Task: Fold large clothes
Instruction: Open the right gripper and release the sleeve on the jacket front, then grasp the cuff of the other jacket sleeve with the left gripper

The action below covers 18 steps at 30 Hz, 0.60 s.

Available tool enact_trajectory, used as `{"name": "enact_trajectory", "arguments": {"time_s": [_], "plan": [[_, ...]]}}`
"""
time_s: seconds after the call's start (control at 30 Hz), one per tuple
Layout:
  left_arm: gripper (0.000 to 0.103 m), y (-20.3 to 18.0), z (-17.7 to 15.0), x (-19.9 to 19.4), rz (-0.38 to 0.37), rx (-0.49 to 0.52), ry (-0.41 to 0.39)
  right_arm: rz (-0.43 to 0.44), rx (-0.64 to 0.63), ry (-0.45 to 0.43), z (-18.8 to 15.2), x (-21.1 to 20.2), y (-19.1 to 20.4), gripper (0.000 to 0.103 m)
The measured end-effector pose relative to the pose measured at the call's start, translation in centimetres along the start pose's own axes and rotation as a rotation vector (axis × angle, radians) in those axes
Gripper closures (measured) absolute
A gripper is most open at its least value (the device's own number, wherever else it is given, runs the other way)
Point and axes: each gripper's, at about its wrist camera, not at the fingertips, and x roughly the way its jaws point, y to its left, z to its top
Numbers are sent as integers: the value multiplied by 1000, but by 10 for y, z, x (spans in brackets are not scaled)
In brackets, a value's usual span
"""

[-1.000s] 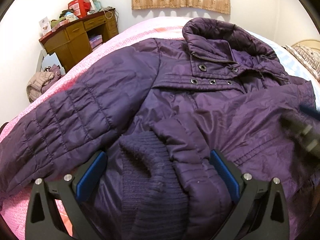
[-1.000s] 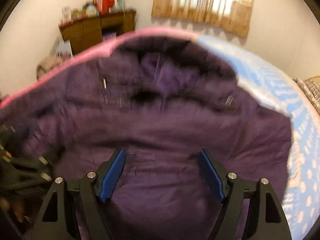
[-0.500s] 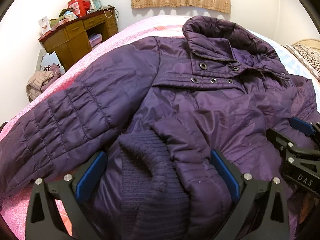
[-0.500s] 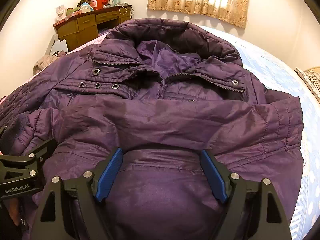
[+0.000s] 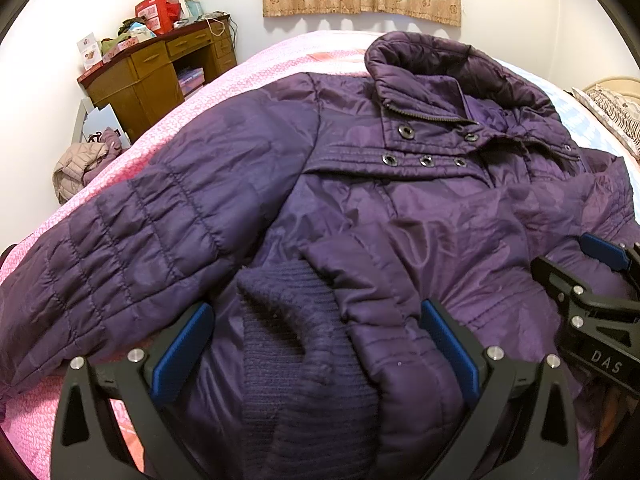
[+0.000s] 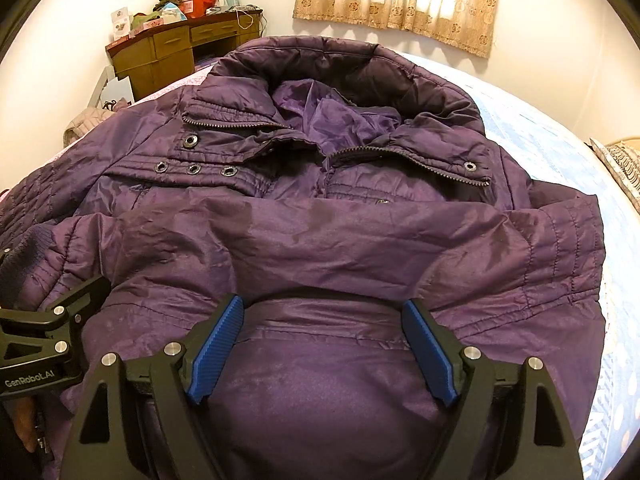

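A large purple quilted jacket (image 5: 360, 184) lies front up on the bed, collar toward the far wall; it also fills the right wrist view (image 6: 320, 240). One sleeve is folded across the chest, its dark knit cuff (image 5: 296, 344) lying between the open jaws of my left gripper (image 5: 316, 344). The other sleeve (image 5: 120, 248) stretches out to the left. My right gripper (image 6: 320, 340) is open over the jacket's lower front, with fabric between its jaws. Each gripper shows at the edge of the other's view.
The bed has a pink cover (image 5: 240, 76) on the left and a blue patterned one (image 6: 560, 152) on the right. A wooden desk (image 5: 160, 72) with clutter stands in the far left corner. A heap of clothes (image 5: 76, 168) lies on the floor. Pillow (image 5: 612, 108) at right.
My right gripper swung in from a blurred motion and settled low over the jacket's front, right of my left gripper. My left gripper has held still over the cuff.
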Motion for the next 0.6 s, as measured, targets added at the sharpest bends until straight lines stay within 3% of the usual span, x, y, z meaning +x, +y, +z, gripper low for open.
{"name": "enact_trajectory", "arguments": {"time_s": [0.2, 0.3, 0.33, 0.37, 0.4, 0.47, 0.6], "plan": [[0, -1, 1, 0, 6, 7, 3, 3, 13, 3, 2, 0, -1, 20], [0, 10, 2, -11, -39, -22, 10, 12, 32, 3, 3, -17, -9, 19], [0, 17, 1, -20, -63, -40, 10, 4, 59, -27, -1, -34, -12, 19], [0, 29, -2, -36, -87, -66, 0, 38, 75, -54, -5, -49, -12, 19], [0, 40, -7, -51, -101, -81, -18, 132, 58, -69, -14, -75, -7, 19], [0, 63, -22, -82, -108, -100, -69, 158, 27, -77, -21, -89, -2, 19], [0, 132, -67, -134, -19, -166, -123, 191, -116, -135, -56, -140, 24, 19]]}}
